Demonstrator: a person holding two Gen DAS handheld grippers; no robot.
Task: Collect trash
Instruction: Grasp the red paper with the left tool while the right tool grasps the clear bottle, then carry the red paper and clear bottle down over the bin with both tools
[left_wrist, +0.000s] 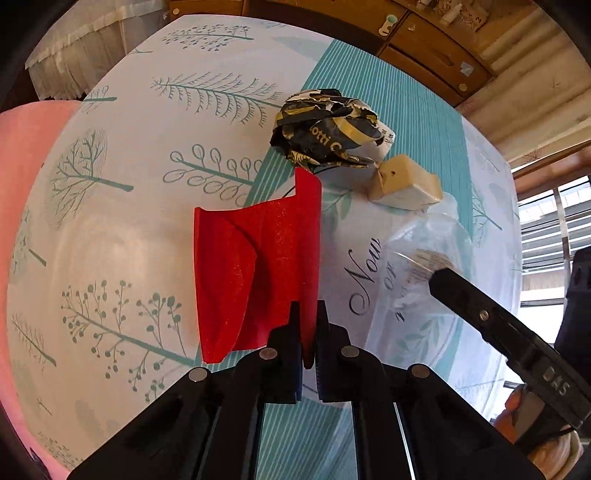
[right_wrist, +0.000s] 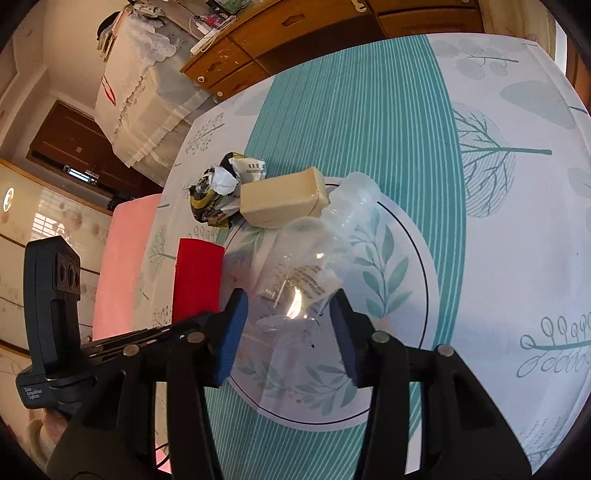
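My left gripper (left_wrist: 308, 321) has its two fingers pinched nearly together on the lower edge of a red sheet (left_wrist: 258, 273), a stiff-looking piece of red paper or film that curls over on itself and stands up off the tablecloth (left_wrist: 122, 229) in front of me; from my right wrist camera the same red sheet (right_wrist: 197, 280) shows as a flat red panel at the left, beside the left gripper's black body. My right gripper (right_wrist: 290, 314) is spread wide, its blue-padded fingers (right_wrist: 231, 332) standing on either side of the base of a clear plastic bottle (right_wrist: 314, 266) that lies on its side with its threaded neck pointing away from me; I cannot tell whether the pads actually touch the bottle's walls. In the left view that bottle (left_wrist: 424, 251) lies to the right of the red sheet, with one black finger of my right gripper (left_wrist: 480, 314) reaching in at its lower end. Beyond the bottle's neck, just beside it, sits a small beige carton (right_wrist: 284, 201), lying flat, and touching its far left end is a crumpled black, gold and white wrapper (right_wrist: 221, 188). In the left view the wrapper (left_wrist: 328, 129) sits just past the top edge of the red sheet, with the carton (left_wrist: 404, 182) to its right. The tablecloth is white with teal trees and a teal striped band, and a wooden drawer cabinet (right_wrist: 295, 33) stands behind the table.
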